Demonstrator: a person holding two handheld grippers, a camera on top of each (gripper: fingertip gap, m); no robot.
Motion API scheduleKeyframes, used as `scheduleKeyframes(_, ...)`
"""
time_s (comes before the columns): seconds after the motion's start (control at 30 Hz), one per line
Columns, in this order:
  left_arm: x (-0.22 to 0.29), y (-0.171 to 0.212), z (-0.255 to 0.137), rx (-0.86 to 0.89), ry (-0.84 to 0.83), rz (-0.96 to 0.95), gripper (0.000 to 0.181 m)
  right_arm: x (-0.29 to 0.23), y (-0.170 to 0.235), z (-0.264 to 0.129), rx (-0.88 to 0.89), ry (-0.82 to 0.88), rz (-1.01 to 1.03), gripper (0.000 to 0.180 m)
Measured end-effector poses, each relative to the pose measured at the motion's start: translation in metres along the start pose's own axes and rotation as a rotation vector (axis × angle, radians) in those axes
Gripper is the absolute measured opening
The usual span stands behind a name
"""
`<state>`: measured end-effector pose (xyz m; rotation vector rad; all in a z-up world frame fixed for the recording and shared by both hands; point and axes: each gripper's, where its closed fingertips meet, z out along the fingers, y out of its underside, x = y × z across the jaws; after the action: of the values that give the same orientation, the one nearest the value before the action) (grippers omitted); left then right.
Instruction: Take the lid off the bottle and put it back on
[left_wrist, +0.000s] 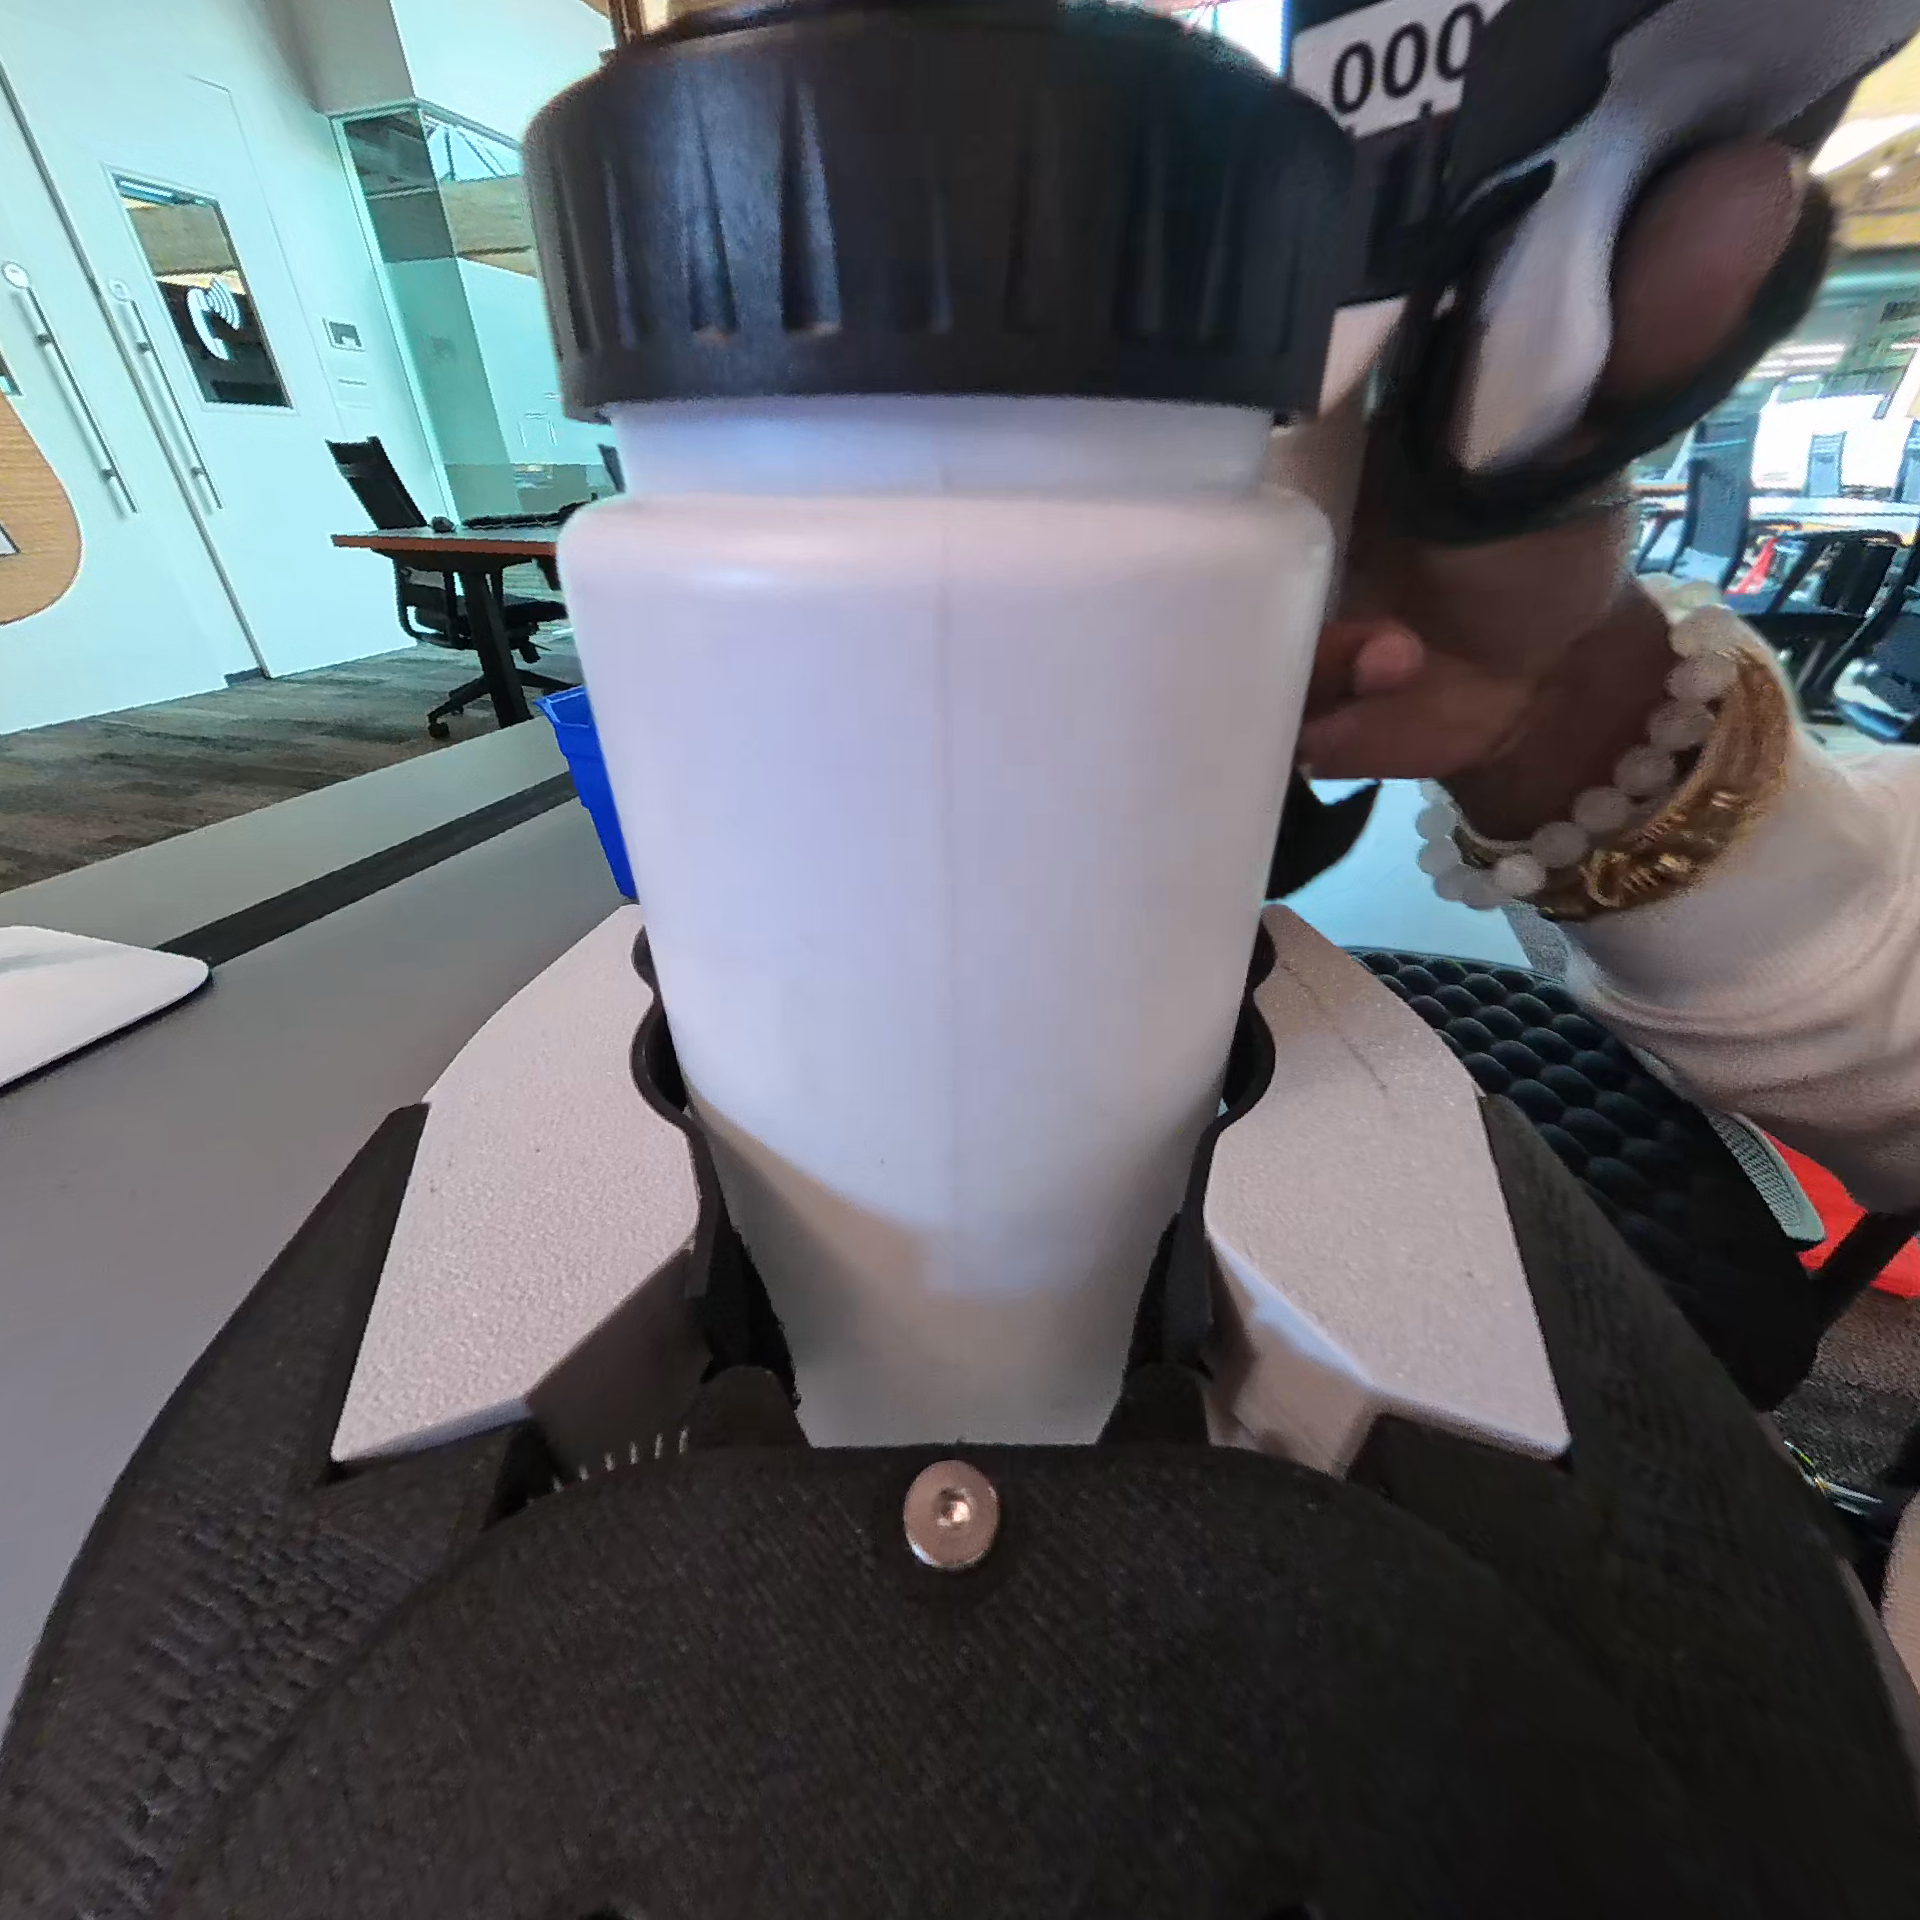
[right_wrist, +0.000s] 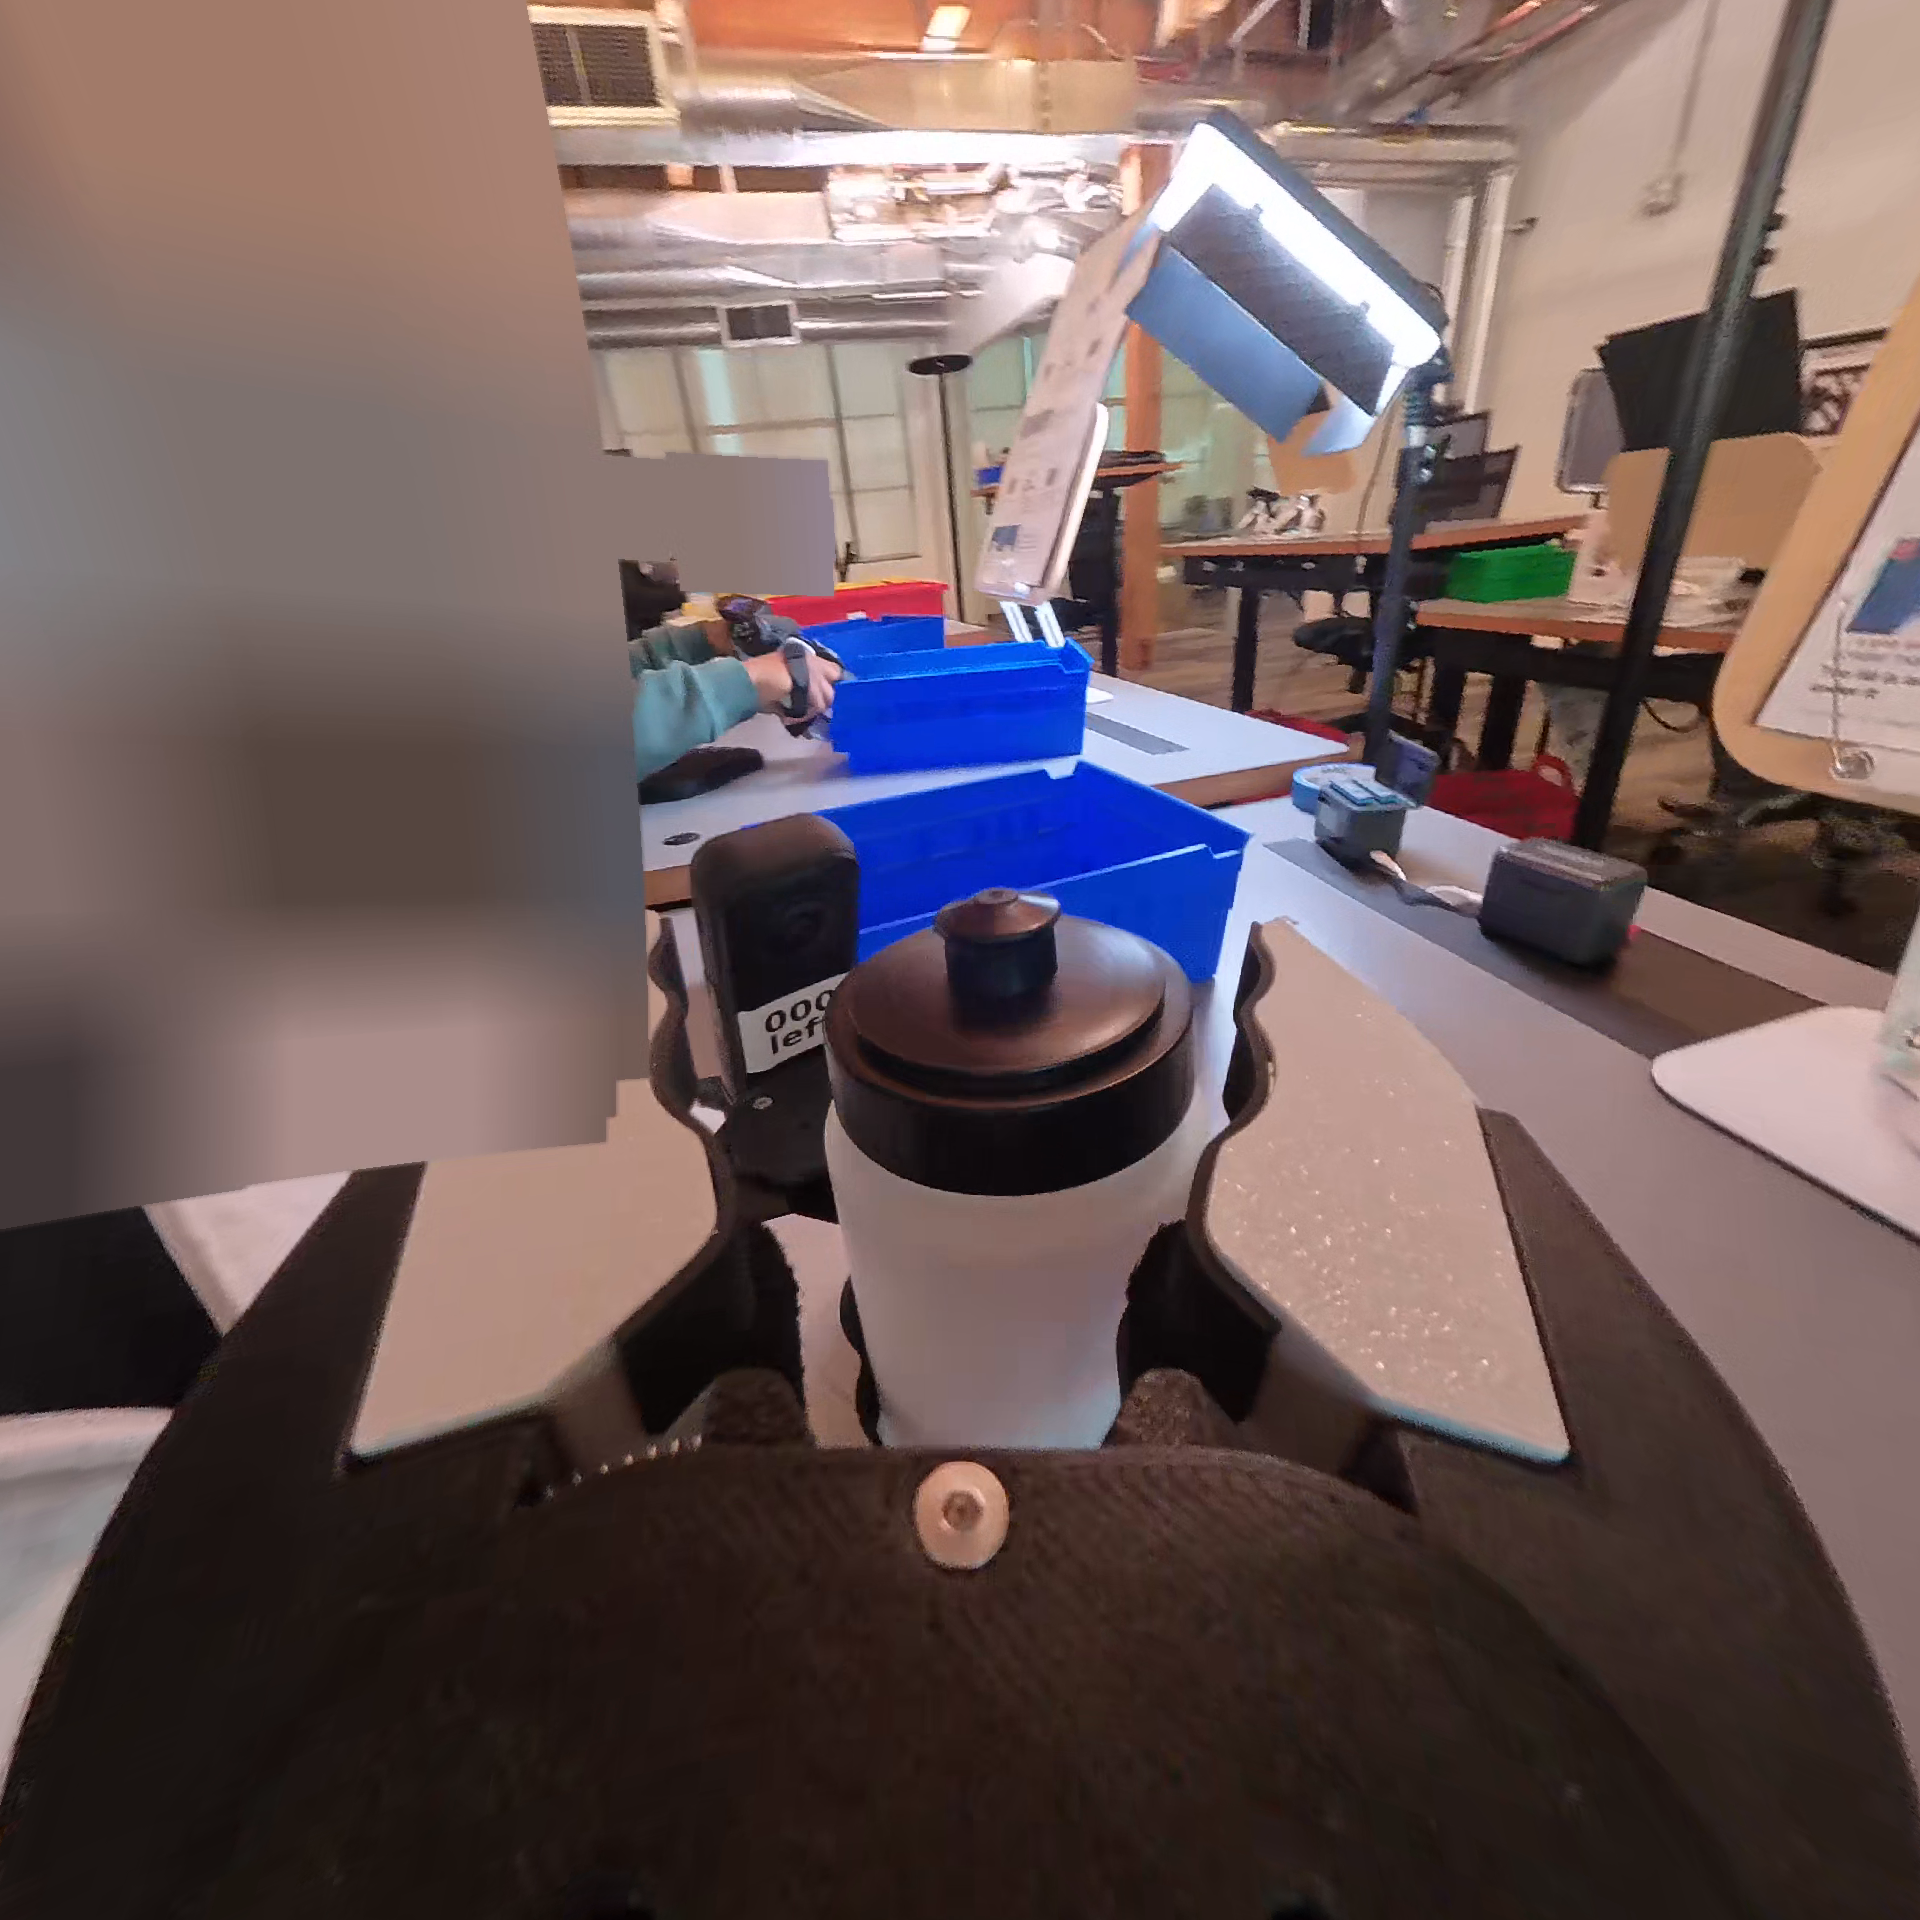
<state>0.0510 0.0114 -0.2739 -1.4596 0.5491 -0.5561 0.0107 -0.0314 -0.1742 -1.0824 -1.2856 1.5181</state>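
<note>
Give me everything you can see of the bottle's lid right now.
The lid is a black, plastic-looking screw cap with vertical ribs around its skirt and a stepped, round top carrying a closed pull spout. It sits level on the neck of the upright white bottle, not yet removed. The left gripper clamps the bottle body. The right gripper straddles the lid with its fingers wide; neither finger touches it.

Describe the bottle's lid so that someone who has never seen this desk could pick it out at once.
Start at the grey desk, in front of the nearest blue bin. There a white bottle stands upright between grey gripper fingers, and the lid sits on its top. It is the only black ribbed round cap there, with a small spout knob at its centre.
</note>
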Motion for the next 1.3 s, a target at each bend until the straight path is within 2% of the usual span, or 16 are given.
scheduleKeyframes(0.23, 0.002, 0.0, 0.0, 0.005, 0.017, 0.005, 0.102, 0.0, 0.004, -0.003, -0.044, -0.18, -0.048, 0.099)
scheduleKeyframes(0.3, 0.002, 0.0, 0.0, 0.005, 0.019, 0.007, 0.102, -0.001, 0.011, 0.003, -0.077, -0.188, -0.048, 0.089)
scheduleKeyframes(0.33, 0.002, 0.0, 0.0, 0.005, 0.013, 0.006, 0.102, 0.001, 0.014, 0.006, -0.091, -0.165, -0.055, 0.078)
scheduleKeyframes(0.37, 0.0, 0.0, 0.0, 0.003, -0.001, 0.002, 0.102, 0.004, 0.015, 0.008, -0.087, -0.129, -0.069, 0.076)
scheduleKeyframes(0.47, -0.005, 0.001, 0.0, -0.01, -0.04, -0.012, 0.102, 0.012, 0.015, 0.01, -0.096, 0.007, -0.058, 0.076)
scheduleKeyframes(0.63, -0.007, 0.001, 0.001, -0.014, -0.063, -0.004, 0.102, 0.022, 0.014, 0.008, -0.088, 0.402, -0.092, 0.076)
scheduleKeyframes(0.7, -0.006, 0.001, 0.0, -0.014, -0.054, 0.004, 0.103, 0.021, 0.014, 0.007, -0.08, 0.461, -0.151, 0.076)
scheduleKeyframes(0.77, -0.003, 0.001, 0.0, -0.014, -0.03, 0.012, 0.103, 0.015, 0.015, 0.012, -0.103, 0.358, -0.193, 0.095)
scheduleKeyframes(0.8, -0.001, 0.001, 0.0, -0.012, -0.017, 0.011, 0.103, 0.011, 0.016, 0.015, -0.115, 0.271, -0.165, 0.11)
scheduleKeyframes(0.83, -0.001, 0.001, 0.0, -0.01, -0.007, 0.008, 0.103, 0.004, 0.018, 0.017, -0.146, 0.152, -0.128, 0.115)
scheduleKeyframes(0.9, 0.002, 0.0, 0.0, -0.007, 0.014, 0.008, 0.103, -0.006, 0.025, 0.017, -0.222, -0.061, -0.069, 0.116)
scheduleKeyframes(0.97, 0.004, 0.0, 0.0, -0.003, 0.033, 0.008, 0.103, -0.008, 0.029, 0.015, -0.254, -0.188, -0.075, 0.098)
scheduleKeyframes(1.03, 0.005, 0.0, -0.001, -0.001, 0.033, 0.008, 0.102, -0.003, 0.031, 0.015, -0.264, -0.211, -0.098, 0.084)
scheduleKeyframes(1.07, 0.004, 0.0, 0.0, 0.0, 0.027, 0.006, 0.103, -0.002, 0.031, 0.015, -0.264, -0.207, -0.096, 0.084)
scheduleKeyframes(1.17, 0.0, 0.001, 0.001, -0.006, -0.017, -0.004, 0.103, 0.007, 0.03, 0.016, -0.259, -0.045, -0.084, 0.084)
scheduleKeyframes(1.3, 0.001, 0.001, 0.001, -0.015, -0.037, 0.011, 0.103, 0.019, 0.029, 0.013, -0.247, 0.331, -0.099, 0.084)
